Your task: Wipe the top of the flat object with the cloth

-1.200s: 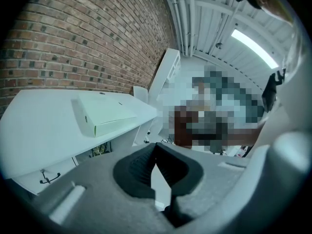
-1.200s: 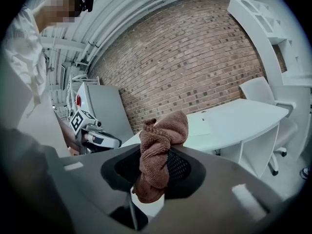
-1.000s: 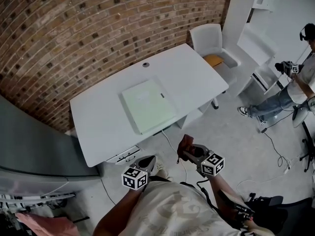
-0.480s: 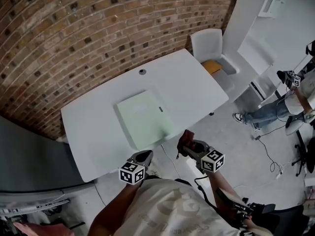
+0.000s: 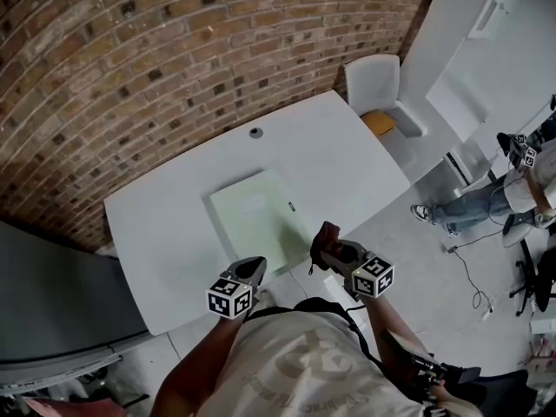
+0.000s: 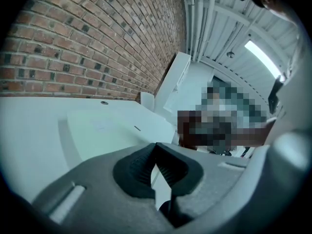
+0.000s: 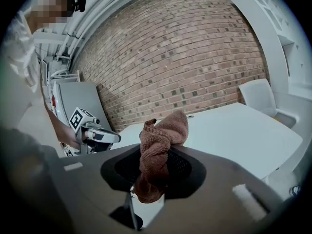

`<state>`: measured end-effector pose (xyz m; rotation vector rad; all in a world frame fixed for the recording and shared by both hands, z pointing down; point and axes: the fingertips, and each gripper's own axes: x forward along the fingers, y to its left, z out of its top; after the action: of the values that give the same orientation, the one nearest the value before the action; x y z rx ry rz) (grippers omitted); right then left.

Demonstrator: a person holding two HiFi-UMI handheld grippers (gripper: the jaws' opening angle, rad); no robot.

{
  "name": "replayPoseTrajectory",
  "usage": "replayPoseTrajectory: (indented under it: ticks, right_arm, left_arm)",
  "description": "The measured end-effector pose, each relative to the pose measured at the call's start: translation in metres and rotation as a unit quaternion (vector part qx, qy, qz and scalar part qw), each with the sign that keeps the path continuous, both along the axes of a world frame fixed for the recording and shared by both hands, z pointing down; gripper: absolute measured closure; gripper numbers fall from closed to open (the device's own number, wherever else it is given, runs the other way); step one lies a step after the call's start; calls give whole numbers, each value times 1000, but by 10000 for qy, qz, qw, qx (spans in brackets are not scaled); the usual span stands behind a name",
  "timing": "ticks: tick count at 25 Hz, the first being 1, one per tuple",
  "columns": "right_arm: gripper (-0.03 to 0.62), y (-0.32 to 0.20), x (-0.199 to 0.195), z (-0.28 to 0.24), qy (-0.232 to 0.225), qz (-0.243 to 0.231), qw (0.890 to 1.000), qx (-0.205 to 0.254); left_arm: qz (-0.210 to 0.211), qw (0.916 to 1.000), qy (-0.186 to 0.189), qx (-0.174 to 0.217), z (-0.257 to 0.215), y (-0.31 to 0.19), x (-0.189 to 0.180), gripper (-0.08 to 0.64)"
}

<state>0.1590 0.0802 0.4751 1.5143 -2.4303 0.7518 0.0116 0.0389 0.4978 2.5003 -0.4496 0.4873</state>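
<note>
A pale green flat object point(image 5: 258, 220) lies on the white table point(image 5: 174, 215); it also shows in the left gripper view point(image 6: 105, 130). My right gripper point(image 5: 327, 248) hangs just off the table's near edge, shut on a brown cloth point(image 7: 158, 145) that bunches up between its jaws. The cloth point(image 5: 327, 237) pokes out toward the flat object's near right corner. My left gripper point(image 5: 252, 270) is shut and empty, hovering over the near edge of the table beside the flat object. Its pads point(image 6: 146, 167) meet at the tip.
A brick wall point(image 5: 156, 50) runs behind the table. A white chair point(image 5: 378, 85) with an orange seat pad stands at the table's far right end. A person point(image 5: 512, 181) stands to the right, with cables on the floor. A grey panel point(image 5: 52, 311) stands at the left.
The view has moved closer to the table. Both grippers have come forward from over the floor to the table's near edge, the cloth still held in the right one.
</note>
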Motion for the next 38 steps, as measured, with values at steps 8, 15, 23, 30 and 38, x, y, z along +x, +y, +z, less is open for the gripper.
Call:
replayPoseTrajectory:
  ticks: [8,15,23,30,38]
  right_arm:
    - [472,-47,20,5,108,-237,9996,-120]
    - [472,-127,16,4,306,-1113,9933,-10]
    - [472,-206,15,2,353,-2361,9711,42]
    - [472,-263,6,9,231,-3202,9470,113]
    - [472,-321,-25,-1,356,-4014,9145,346]
  left_arm:
    - [-699,9969,-35,-348,21,-19,-25,555]
    - [-1632,9848,-168,-573,34,-58,-48,555]
    - [-2610,9612,-517,-730,38,-97,-43,555]
    - [-3311,9335,-947,-996,52,-111,-40,544]
    - [-3905,9023,-1266,-1313,69,-121,-54,450]
